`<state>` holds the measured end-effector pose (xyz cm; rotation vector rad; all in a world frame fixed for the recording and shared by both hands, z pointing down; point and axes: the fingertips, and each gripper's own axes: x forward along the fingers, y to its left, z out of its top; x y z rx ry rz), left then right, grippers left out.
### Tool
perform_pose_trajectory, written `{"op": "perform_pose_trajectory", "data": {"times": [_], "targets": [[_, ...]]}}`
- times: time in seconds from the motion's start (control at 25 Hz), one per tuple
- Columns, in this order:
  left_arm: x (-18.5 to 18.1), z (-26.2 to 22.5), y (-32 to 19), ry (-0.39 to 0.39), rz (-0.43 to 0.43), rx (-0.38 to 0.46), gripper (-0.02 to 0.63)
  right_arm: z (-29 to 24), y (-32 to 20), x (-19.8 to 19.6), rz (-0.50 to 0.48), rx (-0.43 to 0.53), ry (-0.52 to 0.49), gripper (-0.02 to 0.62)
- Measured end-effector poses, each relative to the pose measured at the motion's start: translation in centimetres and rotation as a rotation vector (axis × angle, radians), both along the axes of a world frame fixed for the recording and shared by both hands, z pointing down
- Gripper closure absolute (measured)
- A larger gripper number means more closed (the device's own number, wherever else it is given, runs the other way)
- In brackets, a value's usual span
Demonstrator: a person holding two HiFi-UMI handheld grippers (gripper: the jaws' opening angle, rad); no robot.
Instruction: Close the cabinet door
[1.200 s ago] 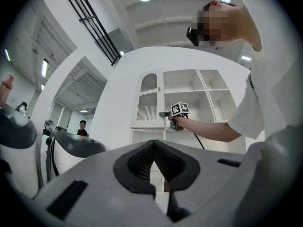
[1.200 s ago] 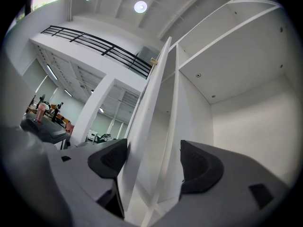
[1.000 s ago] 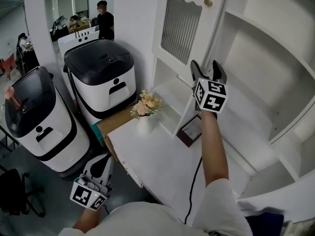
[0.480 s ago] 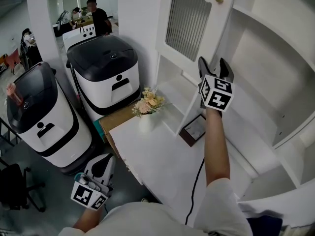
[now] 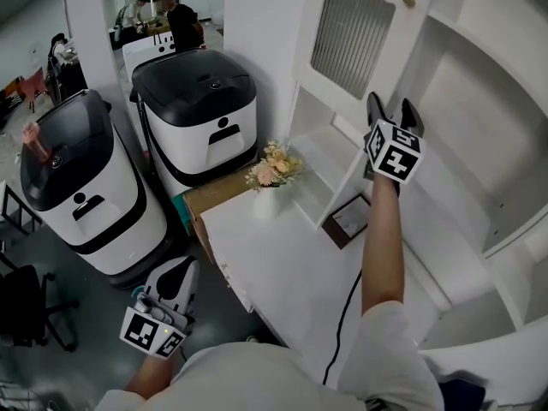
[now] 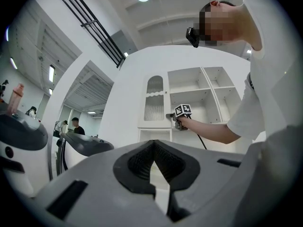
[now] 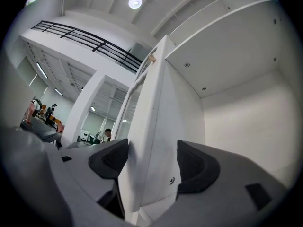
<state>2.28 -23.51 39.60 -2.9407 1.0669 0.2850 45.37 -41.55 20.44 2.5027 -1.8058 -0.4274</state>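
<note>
The white cabinet door (image 5: pixel 351 41), with a ribbed glass panel and a small brass knob (image 5: pixel 409 0), stands swung out from the white shelf cabinet (image 5: pixel 479 101). My right gripper (image 5: pixel 390 105) is raised to the door's free edge. In the right gripper view, the door's edge (image 7: pixel 156 117) lies between the jaws of my right gripper (image 7: pixel 151 167). The left pad is against the door, the right pad is a little apart from it. My left gripper (image 5: pixel 181 268) hangs low at the left beside the counter. Its jaws (image 6: pixel 154 148) are together with nothing in them.
A white counter (image 5: pixel 282 264) runs below the cabinet, with a vase of flowers (image 5: pixel 272 174), a framed picture (image 5: pixel 351 217) and a black cable (image 5: pixel 342 315). Two white and black machines (image 5: pixel 201 101) (image 5: pixel 77 178) stand at the left. People (image 5: pixel 175 15) are far behind.
The whole scene has slid rightwards in the head view. My right gripper stays astride the door's edge, a little higher and further right. The left gripper stays low.
</note>
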Motion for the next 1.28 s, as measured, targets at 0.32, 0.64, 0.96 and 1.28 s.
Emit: {"op": "perform_pose_trajectory", "data": {"times": [0.32, 0.64, 0.96, 1.28], "targets": [[-3.7, -0.3, 1.3, 0.012, -0.033, 0.006, 0.601, 0.5, 1.7, -1.5, -0.023, 0.031, -0.047, 0.396], [-8.4, -1.2, 1.1, -0.049, -0.098, 0.069, 0.601, 5.3, 6.8, -4.2, -0.021, 0.015, -0.069, 0.485], [-11.2, -2.8, 2.3, -0.031, -0.106, 0.111, 0.601, 9.2, 13.3, -8.3, -0.074, 0.012, -0.100, 0.581], [-16.0, -3.4, 3.4, -0.012, -0.194, 0.116, 0.601, 8.3, 20.0, -15.5, -0.211, 0.039, -0.047, 0.589]]}}
